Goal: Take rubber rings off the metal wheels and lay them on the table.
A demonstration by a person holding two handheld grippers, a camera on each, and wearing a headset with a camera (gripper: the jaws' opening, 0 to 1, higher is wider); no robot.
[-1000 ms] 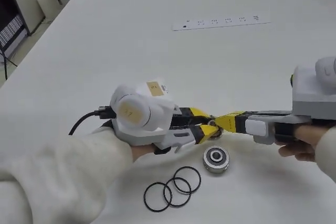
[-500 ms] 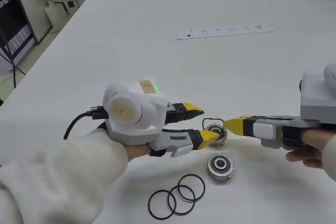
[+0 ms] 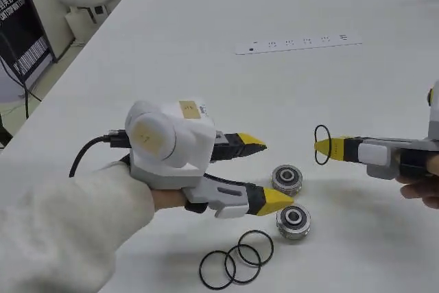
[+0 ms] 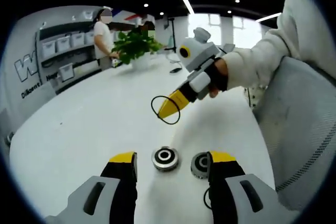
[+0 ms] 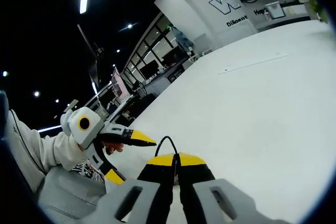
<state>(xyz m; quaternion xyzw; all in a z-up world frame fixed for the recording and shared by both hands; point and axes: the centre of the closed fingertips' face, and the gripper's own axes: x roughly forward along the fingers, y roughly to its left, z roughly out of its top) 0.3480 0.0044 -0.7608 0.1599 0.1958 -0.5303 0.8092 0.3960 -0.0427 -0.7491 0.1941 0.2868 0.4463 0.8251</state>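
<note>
1. Your left gripper [image 3: 276, 173], at centre-left of the head view, had its yellow-tipped jaws spread wide and held nothing.
2. Your right gripper [image 3: 321, 147], reaching in from the right edge, had its jaws pinched together on a thin black rubber ring [image 3: 322, 126]. The ring hung upright in the air above the white table [image 3: 206, 60].
3. Two round silver metal wheels [image 3: 287, 178] [image 3: 293, 221] lay flat just right of centre, close together. In the left gripper view they sat between that gripper's jaws, and one was partly hidden behind a jaw tip.
4. Three loose black rings [image 3: 226, 265] lay overlapping at the bottom centre, near the lower wheel.
5. A long white power strip [image 3: 299, 42] lay toward the upper right, well apart from the wheels.
6. A black cable [image 3: 88, 154] trailed off the left gripper toward the left edge.
</note>
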